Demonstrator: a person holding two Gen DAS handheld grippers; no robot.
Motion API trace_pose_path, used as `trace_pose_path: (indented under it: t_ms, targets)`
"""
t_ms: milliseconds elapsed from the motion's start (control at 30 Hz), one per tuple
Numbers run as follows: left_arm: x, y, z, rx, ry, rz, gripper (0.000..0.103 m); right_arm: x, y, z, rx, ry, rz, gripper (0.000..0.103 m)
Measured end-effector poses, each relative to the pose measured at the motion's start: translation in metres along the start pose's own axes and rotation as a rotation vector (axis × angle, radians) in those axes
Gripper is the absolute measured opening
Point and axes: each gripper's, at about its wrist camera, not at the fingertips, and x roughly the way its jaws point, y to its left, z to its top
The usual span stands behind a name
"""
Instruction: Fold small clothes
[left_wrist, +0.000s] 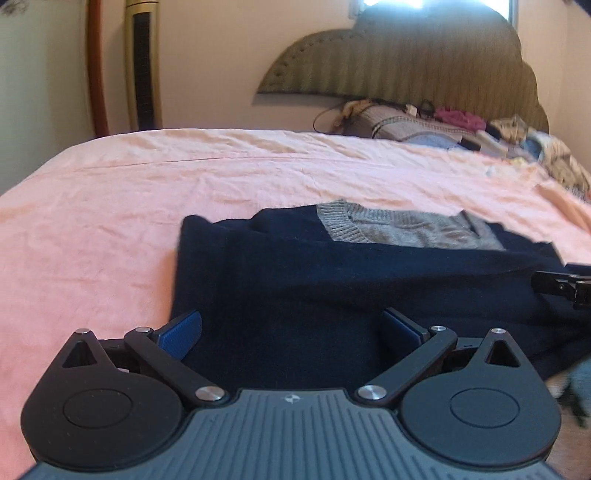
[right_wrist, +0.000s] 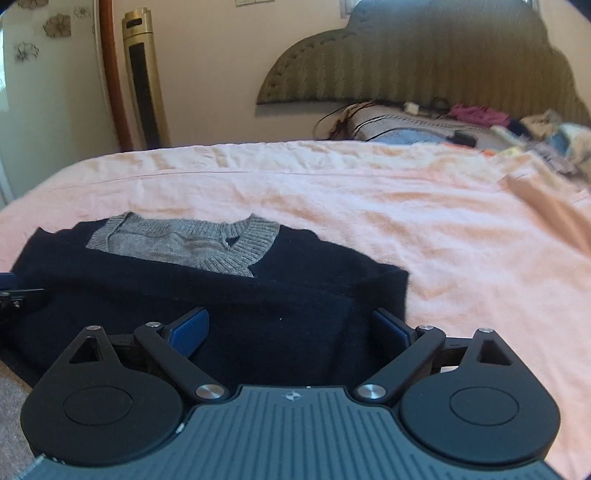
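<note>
A navy sweater (right_wrist: 207, 295) with a grey ribbed collar (right_wrist: 255, 236) is seen lying folded on the pink bed sheet (right_wrist: 406, 206), directly ahead of and beneath both tools. The right hand-held gripper (right_wrist: 291, 328) is held wide, nothing caught between its blue pads (right_wrist: 188, 332), over the sweater's right part. The left hand-held gripper (left_wrist: 291, 328) is likewise spread wide and empty above the sweater's left part. A headboard (left_wrist: 406, 66) is seen far beyond.

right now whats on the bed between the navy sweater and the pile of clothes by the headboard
Nothing: only bare pink sheet lies between the navy sweater and the pile of clothes by the headboard, clearest in the right wrist view.
</note>
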Motion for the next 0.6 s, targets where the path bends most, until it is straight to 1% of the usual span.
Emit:
trace_pose_path:
  t_ms: [67, 100, 133, 167, 200, 233, 267, 300, 333, 367, 433, 500, 533, 567, 600]
  targets:
    - [-0.028, 0.002, -0.011, -0.046, -0.023, -0.083, 0.103, -0.034, 0.010, -0.007, 0.025, -0.066, 0.120, 0.095]
    - [-0.037, 0.001, -0.017, -0.050, -0.020, -0.109, 0.103, -0.045, 0.016, -0.012, 0.023, -0.075, 0.175, 0.103]
    - [-0.040, -0.002, -0.022, -0.035, -0.002, -0.119, 0.103, -0.050, 0.023, -0.017, 0.004, -0.060, 0.209, 0.103]
    - [-0.040, -0.008, -0.028, -0.002, 0.033, -0.111, 0.103, -0.049, 0.034, -0.021, -0.031, -0.016, 0.211, 0.103]
    - [-0.036, -0.012, -0.033, 0.034, 0.065, -0.086, 0.103, -0.044, 0.041, -0.026, -0.070, 0.025, 0.194, 0.103]
    - [-0.033, -0.014, -0.038, 0.077, 0.076, -0.053, 0.103, -0.037, 0.046, -0.032, -0.112, 0.069, 0.160, 0.103]
    - [-0.034, -0.018, -0.045, 0.155, 0.055, -0.012, 0.103, -0.030, 0.046, -0.040, -0.143, 0.104, 0.121, 0.103]
    - [-0.036, -0.015, -0.047, 0.181, 0.051, -0.013, 0.103, -0.031, 0.045, -0.047, -0.196, 0.076, 0.095, 0.103]
    - [-0.039, -0.007, -0.048, 0.178, 0.057, -0.012, 0.103, -0.033, 0.039, -0.048, -0.185, 0.077, 0.100, 0.103]
    - [-0.042, 0.002, -0.048, 0.173, 0.058, 0.001, 0.103, -0.037, 0.028, -0.047, -0.138, 0.084, 0.089, 0.103]
    - [-0.052, 0.017, -0.051, 0.158, 0.055, 0.028, 0.103, -0.045, 0.016, -0.049, -0.119, 0.083, 0.044, 0.101]
    - [-0.070, 0.022, -0.057, 0.137, 0.046, 0.042, 0.103, -0.063, 0.021, -0.052, -0.111, 0.066, -0.015, 0.099]
    - [-0.081, 0.021, -0.061, 0.125, 0.029, 0.029, 0.103, -0.075, 0.027, -0.055, -0.087, 0.059, -0.003, 0.100]
    - [-0.090, 0.019, -0.065, 0.118, 0.017, -0.003, 0.103, -0.086, 0.031, -0.059, -0.070, 0.043, 0.061, 0.100]
    - [-0.096, 0.014, -0.070, 0.115, 0.017, -0.037, 0.103, -0.094, 0.038, -0.065, -0.069, 0.033, 0.128, 0.102]
